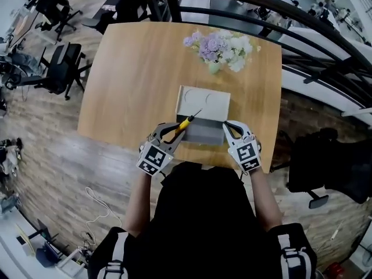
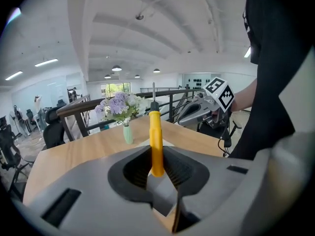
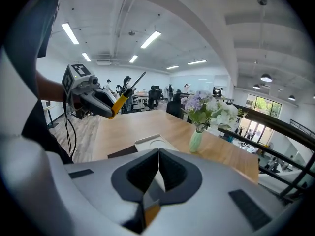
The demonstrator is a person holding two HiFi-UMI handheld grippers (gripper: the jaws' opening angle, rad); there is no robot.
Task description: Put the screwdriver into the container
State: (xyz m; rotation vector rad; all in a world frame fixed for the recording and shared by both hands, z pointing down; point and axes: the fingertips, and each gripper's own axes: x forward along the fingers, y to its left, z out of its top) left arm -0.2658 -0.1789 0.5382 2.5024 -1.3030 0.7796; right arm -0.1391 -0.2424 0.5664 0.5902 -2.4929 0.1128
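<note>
My left gripper (image 1: 176, 130) is shut on the yellow-handled screwdriver (image 1: 187, 121), whose metal tip points up and away over the container (image 1: 202, 110). In the left gripper view the screwdriver (image 2: 156, 141) stands upright between the jaws. The container is a shallow grey-white box near the table's front edge, with a dark grey front part. My right gripper (image 1: 229, 127) sits at the container's front right corner, jaws shut on nothing. From the right gripper view the left gripper (image 3: 93, 98) and screwdriver (image 3: 127, 97) show at the left, above the container (image 3: 150, 143).
A vase of purple and white flowers (image 1: 221, 48) stands at the far right of the wooden table (image 1: 133, 74). A black railing (image 1: 279, 16) runs behind the table. Office chairs (image 1: 58, 68) stand on the floor to the left and another (image 1: 325, 167) to the right.
</note>
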